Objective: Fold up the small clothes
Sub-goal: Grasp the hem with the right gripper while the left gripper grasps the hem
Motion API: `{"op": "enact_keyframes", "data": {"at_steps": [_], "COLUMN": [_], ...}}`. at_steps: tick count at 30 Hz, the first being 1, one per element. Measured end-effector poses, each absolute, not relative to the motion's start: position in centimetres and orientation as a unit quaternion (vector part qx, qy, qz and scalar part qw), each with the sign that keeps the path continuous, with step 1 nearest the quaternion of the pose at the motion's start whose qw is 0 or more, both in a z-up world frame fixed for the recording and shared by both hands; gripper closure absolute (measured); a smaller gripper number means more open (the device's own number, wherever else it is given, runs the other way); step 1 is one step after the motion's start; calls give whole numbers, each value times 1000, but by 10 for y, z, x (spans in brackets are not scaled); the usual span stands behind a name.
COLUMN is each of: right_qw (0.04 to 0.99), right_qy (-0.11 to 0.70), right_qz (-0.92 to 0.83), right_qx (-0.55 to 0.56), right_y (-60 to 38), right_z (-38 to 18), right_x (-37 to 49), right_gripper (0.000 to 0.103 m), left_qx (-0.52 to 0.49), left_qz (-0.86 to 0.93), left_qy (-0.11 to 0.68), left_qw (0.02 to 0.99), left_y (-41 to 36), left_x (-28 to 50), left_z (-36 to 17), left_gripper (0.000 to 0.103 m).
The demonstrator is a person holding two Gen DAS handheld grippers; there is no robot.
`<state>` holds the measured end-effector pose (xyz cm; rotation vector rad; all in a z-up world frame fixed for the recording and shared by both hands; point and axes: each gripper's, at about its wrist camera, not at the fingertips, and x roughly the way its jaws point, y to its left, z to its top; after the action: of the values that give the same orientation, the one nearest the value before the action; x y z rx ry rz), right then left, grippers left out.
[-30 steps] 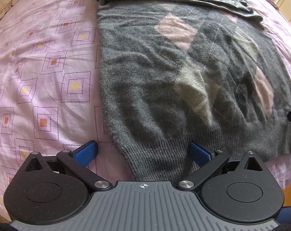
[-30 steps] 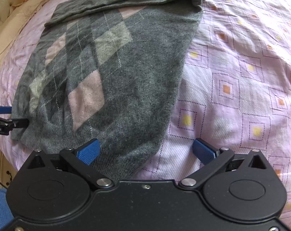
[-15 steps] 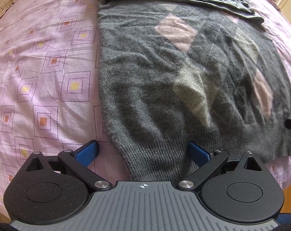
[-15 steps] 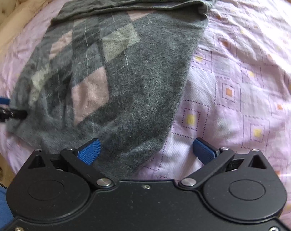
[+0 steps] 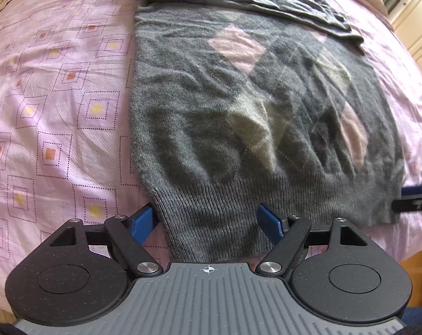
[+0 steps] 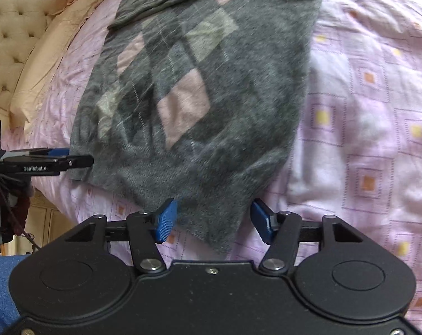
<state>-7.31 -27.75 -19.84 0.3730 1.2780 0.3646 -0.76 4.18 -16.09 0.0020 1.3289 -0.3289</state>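
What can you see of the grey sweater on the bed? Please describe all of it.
The grey sweater is a soft knit with pink, pale and dark diamonds and a ribbed hem. It lies flat on the pink bedsheet, slightly wrinkled, its sleeves folded across the far end. Each near hem corner sits between open blue pads: the left gripper at one, the right gripper at the other.
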Motion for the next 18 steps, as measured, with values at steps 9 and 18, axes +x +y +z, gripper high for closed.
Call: {"op": "enact_keyframes", "data": {"at_steps": [9, 18], "right_qw": [767, 758], "right_qy": [589, 579], "right_qz": [156, 151], "right_qx": [201, 260], "right_y": [-280, -294], "right_z": [-203, -193], "right_x": [-73, -67], "right_gripper": [45, 91], "left_qx": [-13, -62], "left_qz": [-133, -142], "left_qy": [606, 610], "left_qw": [784, 777], "left_y": [55, 64], "left_x": [-9, 0], "left_z": [-157, -143], "left_gripper": [57, 97]}}
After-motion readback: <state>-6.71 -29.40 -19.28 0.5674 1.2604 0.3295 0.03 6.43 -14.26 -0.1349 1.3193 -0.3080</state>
